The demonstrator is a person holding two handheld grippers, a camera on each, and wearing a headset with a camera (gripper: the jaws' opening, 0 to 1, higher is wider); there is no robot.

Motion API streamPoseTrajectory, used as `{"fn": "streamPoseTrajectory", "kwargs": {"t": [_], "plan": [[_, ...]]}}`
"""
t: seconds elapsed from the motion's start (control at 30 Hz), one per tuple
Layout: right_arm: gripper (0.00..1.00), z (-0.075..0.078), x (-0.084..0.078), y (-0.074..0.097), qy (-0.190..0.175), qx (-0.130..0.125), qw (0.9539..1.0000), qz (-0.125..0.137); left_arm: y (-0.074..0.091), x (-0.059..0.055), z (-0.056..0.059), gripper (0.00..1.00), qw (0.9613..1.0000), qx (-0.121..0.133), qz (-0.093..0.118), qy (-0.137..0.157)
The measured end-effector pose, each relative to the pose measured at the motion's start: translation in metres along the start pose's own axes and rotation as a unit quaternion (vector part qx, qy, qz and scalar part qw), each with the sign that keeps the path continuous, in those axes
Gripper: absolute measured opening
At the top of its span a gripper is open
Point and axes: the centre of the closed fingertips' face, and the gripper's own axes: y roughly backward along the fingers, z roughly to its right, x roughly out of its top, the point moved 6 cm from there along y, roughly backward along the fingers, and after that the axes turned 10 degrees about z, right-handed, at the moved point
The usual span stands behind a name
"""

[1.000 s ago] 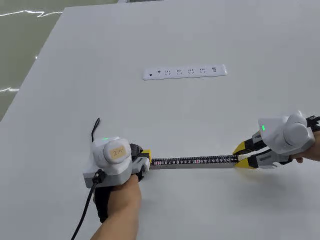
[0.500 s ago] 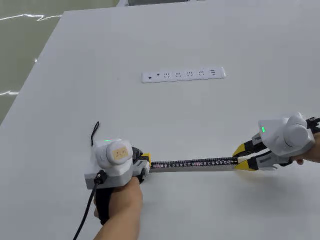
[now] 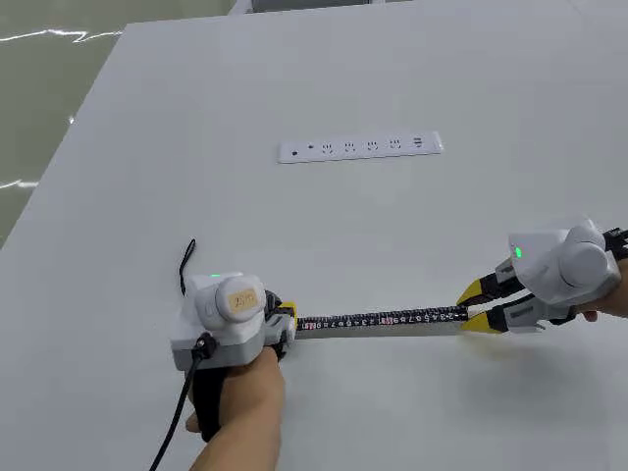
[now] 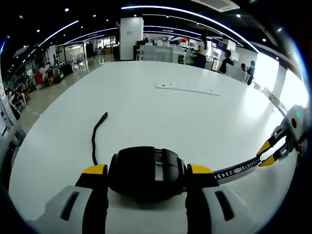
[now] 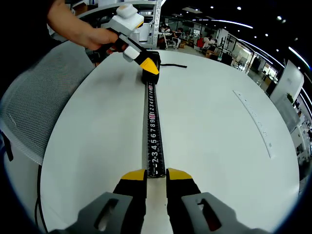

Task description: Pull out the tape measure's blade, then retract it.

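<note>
The black tape measure case (image 4: 146,173) sits on the white table, and my left gripper (image 4: 146,170) is shut on it from both sides. In the head view that left gripper (image 3: 282,329) is at the lower left with the case (image 3: 285,316) in its jaws. The blade (image 3: 383,319) lies drawn out flat to the right. My right gripper (image 3: 471,306) is shut on the blade's tip. In the right gripper view the blade (image 5: 152,126) runs straight away from my right gripper (image 5: 156,174) to the case (image 5: 151,63). The case's black strap (image 3: 185,257) trails behind it.
A white power strip (image 3: 360,147) lies across the table farther back; it also shows as the power strip (image 4: 187,88). The table's left edge (image 3: 59,147) drops to a green floor. A grey mesh chair (image 5: 44,102) stands by the table's near side.
Both grippers keep their hold and have drifted slightly toward me. The drawn-out length of blade looks about the same.
</note>
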Motion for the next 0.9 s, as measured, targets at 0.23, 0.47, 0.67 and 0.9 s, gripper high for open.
{"fn": "streamPoseTrajectory", "kwargs": {"t": [0.23, 0.47, 0.67, 0.9], "plan": [[0.14, 0.001, 0.0012, -0.0005, 0.002, 0.001, 1.0, 0.0, -0.0003, 0.0003, -0.0009, 0.61, 1.0, -0.005, -0.001, 0.001], [0.14, 0.0027, -0.0003, -0.0009, 0.004, 0.002, 1.0, 0.001, 0.0001, 0.0003, -0.001, 0.61, 1.0, -0.007, -0.002, 0.004], [0.14, 0.0025, -0.0006, -0.0022, 0.005, 0.002, 1.0, 0.002, 0.0002, 0.0001, -0.0019, 0.61, 0.9999, -0.01, -0.004, 0.005], [0.14, 0.0023, -0.0004, -0.0032, 0.005, 0.002, 1.0, 0.004, 0.0002, 0.0001, -0.0027, 0.6, 0.9998, -0.013, -0.011, 0.009]]}}
